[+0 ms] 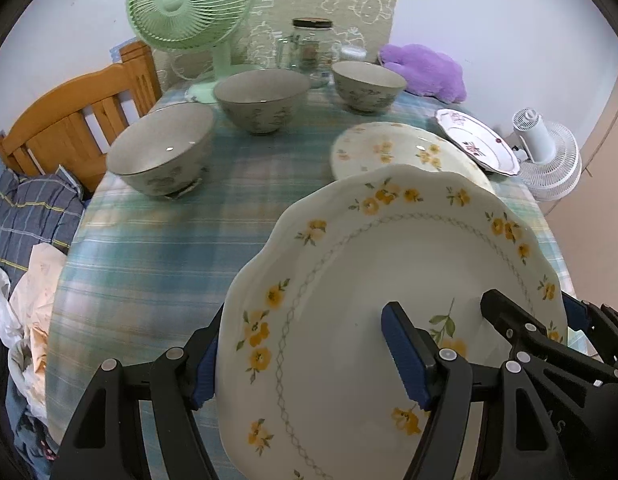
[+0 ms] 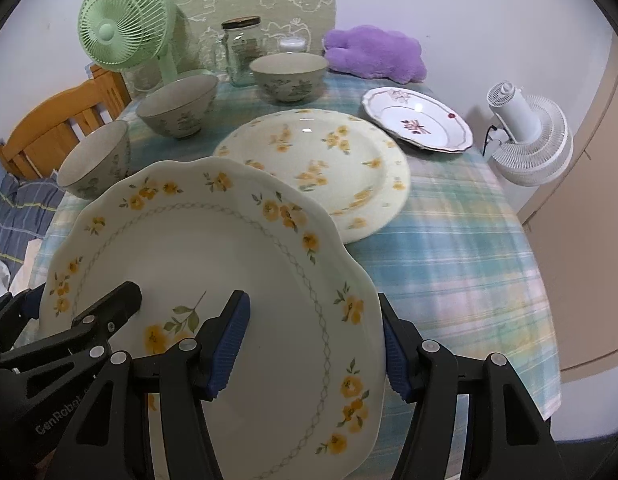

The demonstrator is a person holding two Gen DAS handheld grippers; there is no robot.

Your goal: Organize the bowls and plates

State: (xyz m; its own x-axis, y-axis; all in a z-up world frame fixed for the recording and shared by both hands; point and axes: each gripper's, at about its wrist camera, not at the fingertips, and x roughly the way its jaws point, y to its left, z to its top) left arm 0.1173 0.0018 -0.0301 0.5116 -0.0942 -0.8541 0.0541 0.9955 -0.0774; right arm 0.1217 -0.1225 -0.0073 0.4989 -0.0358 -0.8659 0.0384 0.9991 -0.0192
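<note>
A scalloped plate with yellow flowers (image 1: 361, 280) (image 2: 237, 256) hangs tilted above the checked tablecloth (image 1: 157, 248) (image 2: 449, 248). My left gripper (image 1: 305, 360) (image 2: 77, 300) is shut on its left rim, one pad on top and one outside the edge. Gripping the right rim the same way is my right gripper (image 2: 313, 348) (image 1: 537, 312). Behind it a round yellow-flowered plate (image 1: 389, 152) (image 2: 321, 160) and a pink-flowered plate (image 1: 477, 140) (image 2: 417, 120) lie on the table. Three grey floral bowls (image 1: 161, 148) (image 1: 261, 96) (image 1: 369, 84) stand across the back left.
At the table's far edge stand a green fan (image 1: 185, 4), a glass jar (image 1: 311, 44) and a purple plush (image 1: 425, 70). A white fan (image 1: 549, 156) sits off the right side. A wooden chair (image 1: 69, 120) and plastic bags (image 1: 29, 320) are at the left.
</note>
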